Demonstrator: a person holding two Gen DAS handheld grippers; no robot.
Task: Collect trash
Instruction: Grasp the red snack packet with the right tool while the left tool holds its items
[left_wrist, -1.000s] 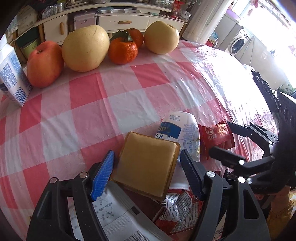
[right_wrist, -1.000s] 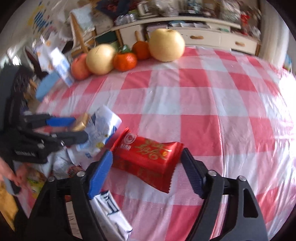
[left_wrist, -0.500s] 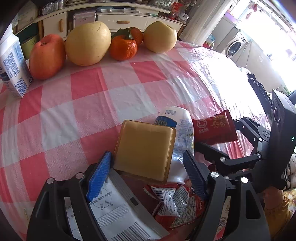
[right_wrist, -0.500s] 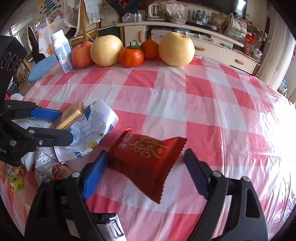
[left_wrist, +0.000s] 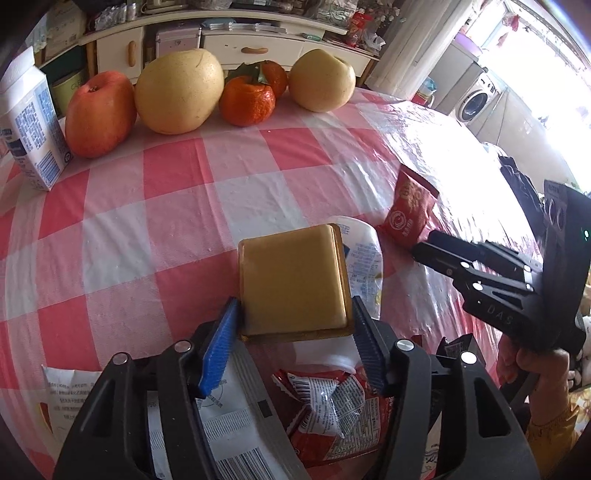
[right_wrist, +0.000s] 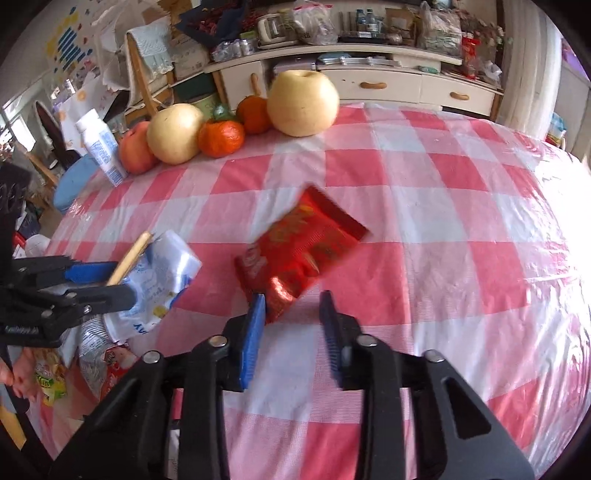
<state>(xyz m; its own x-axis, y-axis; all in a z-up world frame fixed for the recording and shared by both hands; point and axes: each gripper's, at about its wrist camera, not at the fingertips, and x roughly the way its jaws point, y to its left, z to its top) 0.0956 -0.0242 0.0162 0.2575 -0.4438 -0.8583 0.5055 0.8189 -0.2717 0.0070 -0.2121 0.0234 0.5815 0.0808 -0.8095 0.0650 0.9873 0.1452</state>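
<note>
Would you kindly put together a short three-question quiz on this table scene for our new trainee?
1. True or false: the red snack packet touches the mandarins.
2. How many mandarins sit between the two pears?
3. What stands beside the red apple, on the side away from the pears? A) white-and-blue carton B) glass jar C) tissue box
Key: 1 false; 2 two; 3 A.

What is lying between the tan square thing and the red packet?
A crumpled white and blue wrapper lies between the tan square packet and the red packet; the left wrist view shows it.
</note>
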